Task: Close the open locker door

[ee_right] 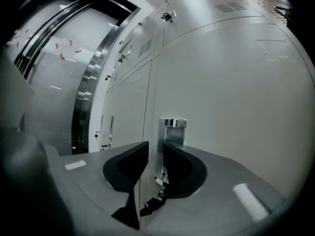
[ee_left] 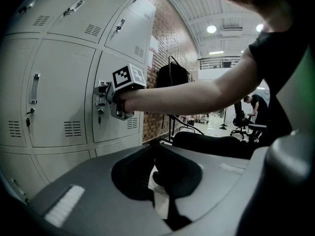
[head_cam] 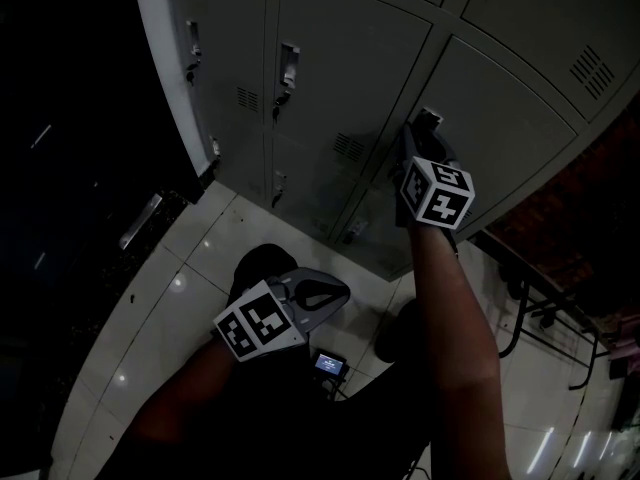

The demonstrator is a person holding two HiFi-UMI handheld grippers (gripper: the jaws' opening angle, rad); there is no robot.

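Observation:
The grey locker door (head_cam: pixel 500 108) carries a metal handle (head_cam: pixel 428 118) at its left edge and looks almost flush with its neighbours. My right gripper (head_cam: pixel 424 133) reaches up to that handle. In the right gripper view the handle (ee_right: pixel 174 129) and the door's edge stand between the jaws, and the right gripper (ee_right: pixel 156 154) is shut on the handle; the door (ee_right: pixel 236 82) fills the right side. From the left gripper view, the right gripper (ee_left: pixel 110 102) sits on the handle (ee_left: pixel 102 90). My left gripper (head_cam: pixel 335 290) (ee_left: pixel 156 149) hangs low over the floor, shut and holding nothing.
More closed lockers (head_cam: pixel 340 58) run to the left, each with its own handle (head_cam: pixel 288 66). Pale floor tiles (head_cam: pixel 170 298) lie below. A black metal frame (head_cam: pixel 530 308) stands at the right by a brick wall (head_cam: pixel 590 208). A small lit screen (head_cam: pixel 330 365) sits near my body.

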